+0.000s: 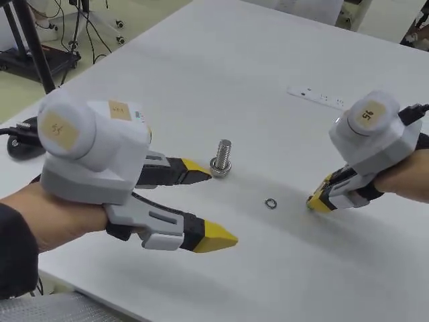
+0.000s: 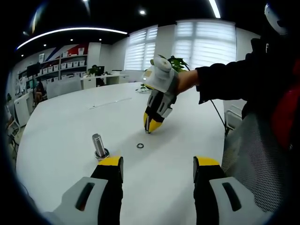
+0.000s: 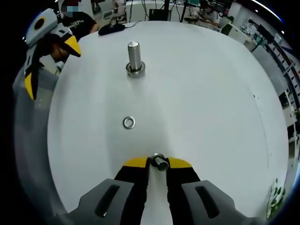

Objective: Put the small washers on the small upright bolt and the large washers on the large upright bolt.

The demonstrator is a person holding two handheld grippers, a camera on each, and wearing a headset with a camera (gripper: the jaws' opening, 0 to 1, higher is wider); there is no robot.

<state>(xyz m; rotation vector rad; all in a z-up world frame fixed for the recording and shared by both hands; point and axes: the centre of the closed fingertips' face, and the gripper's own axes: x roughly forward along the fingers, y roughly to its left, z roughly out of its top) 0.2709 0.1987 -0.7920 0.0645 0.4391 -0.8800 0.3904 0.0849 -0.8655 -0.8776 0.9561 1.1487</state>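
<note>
Washer (image 1: 270, 203) lies loose on the surface (image 1: 201, 60), between the large bolt (image 1: 221, 158) and the right gripper (image 3: 158, 164). That gripper pinches what looks like the small bolt (image 3: 160, 161), probably to steady it upright. Left gripper (image 1: 218, 206) hangs open and empty, free to fetch.
</note>
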